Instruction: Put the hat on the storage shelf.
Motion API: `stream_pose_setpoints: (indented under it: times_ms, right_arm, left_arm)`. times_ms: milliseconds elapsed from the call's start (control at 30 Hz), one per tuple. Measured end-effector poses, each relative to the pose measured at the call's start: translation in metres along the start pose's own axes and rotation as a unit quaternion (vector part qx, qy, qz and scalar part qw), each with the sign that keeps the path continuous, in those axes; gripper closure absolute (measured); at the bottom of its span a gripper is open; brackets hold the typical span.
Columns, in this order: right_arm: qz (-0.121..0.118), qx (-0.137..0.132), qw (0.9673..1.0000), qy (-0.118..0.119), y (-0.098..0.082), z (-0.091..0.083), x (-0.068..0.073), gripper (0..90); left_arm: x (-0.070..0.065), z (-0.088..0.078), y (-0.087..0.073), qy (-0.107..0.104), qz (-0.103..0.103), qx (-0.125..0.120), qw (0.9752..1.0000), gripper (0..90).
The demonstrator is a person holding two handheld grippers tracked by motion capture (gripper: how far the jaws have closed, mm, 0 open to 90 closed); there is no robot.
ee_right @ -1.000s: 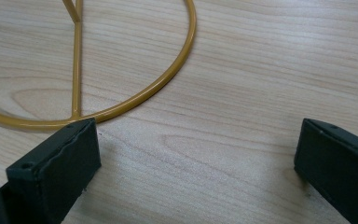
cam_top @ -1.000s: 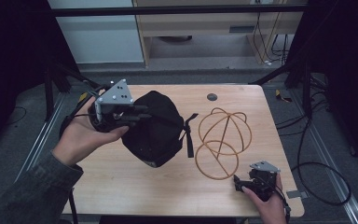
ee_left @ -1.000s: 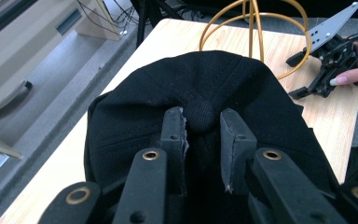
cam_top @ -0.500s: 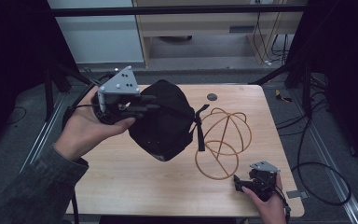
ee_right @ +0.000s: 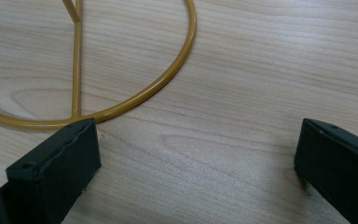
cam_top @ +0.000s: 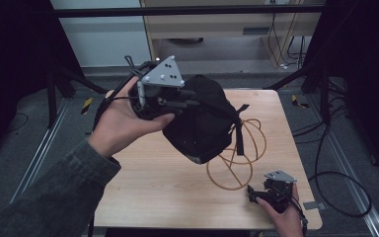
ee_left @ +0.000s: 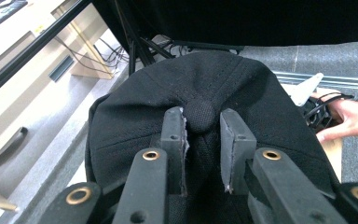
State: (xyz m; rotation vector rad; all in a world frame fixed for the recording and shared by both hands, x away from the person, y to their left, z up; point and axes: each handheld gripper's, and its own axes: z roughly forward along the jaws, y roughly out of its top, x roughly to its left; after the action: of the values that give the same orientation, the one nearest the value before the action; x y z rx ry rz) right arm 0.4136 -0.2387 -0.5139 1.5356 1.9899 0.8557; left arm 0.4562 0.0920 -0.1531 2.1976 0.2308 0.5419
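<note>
so the left gripper [ee_left: 200,140] has its two black fingers [ee_left: 175,140] pinched on the crown of a black cap [ee_left: 135,116], right either side of the little top button [ee_left: 200,115], and a hand [ee_left: 349,116] shows off to the right
</note>
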Motion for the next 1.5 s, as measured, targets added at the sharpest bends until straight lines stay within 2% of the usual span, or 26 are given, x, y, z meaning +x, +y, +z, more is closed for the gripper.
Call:
stream_pose_setpoints:
  times_ms: [300, 567, 900, 1033, 1167, 1267, 1500]
  right_arm:
    - [0.0, 0.0, 1.0, 0.0, 0.0, 0.0, 0.0, 0.4]
    - [0.0, 0.0, 1.0, 0.0, 0.0, 0.0, 0.0, 0.4]
    - [0.0, 0.0, 1.0, 0.0, 0.0, 0.0, 0.0, 0.4]
    - [0.0, 0.0, 1.0, 0.0, 0.0, 0.0, 0.0, 0.4]
    - [0.0, 0.0, 1.0, 0.0, 0.0, 0.0, 0.0, 0.4]
    - [0.0, 0.001, 1.0, 0.0, 0.0, 0.0, 0.0, 0.4]
    - [-0.001, 0.001, 1.0, 0.0, 0.0, 0.0, 0.0, 0.4]
  left_arm:
    - [-0.003, 0.02, 0.015, -0.007, 0.001, -0.001, 1.0, 73.8]
    - [-0.007, 0.039, 0.03, -0.015, 0.011, 0.0, 0.9998, 73.9]
    - [-0.001, 0.062, 0.042, -0.023, 0.0, -0.002, 0.9997, 73.9]
    - [-0.001, 0.072, 0.043, -0.028, -0.003, 0.003, 0.9996, 73.9]
    - [-0.005, 0.09, 0.041, -0.031, 0.003, 0.021, 0.9993, 73.9]
    - [-0.004, 0.104, 0.036, -0.035, -0.003, 0.03, 0.9989, 73.9]
    - [-0.007, 0.121, 0.033, -0.044, -0.003, 0.042, 0.9981, 73.8]
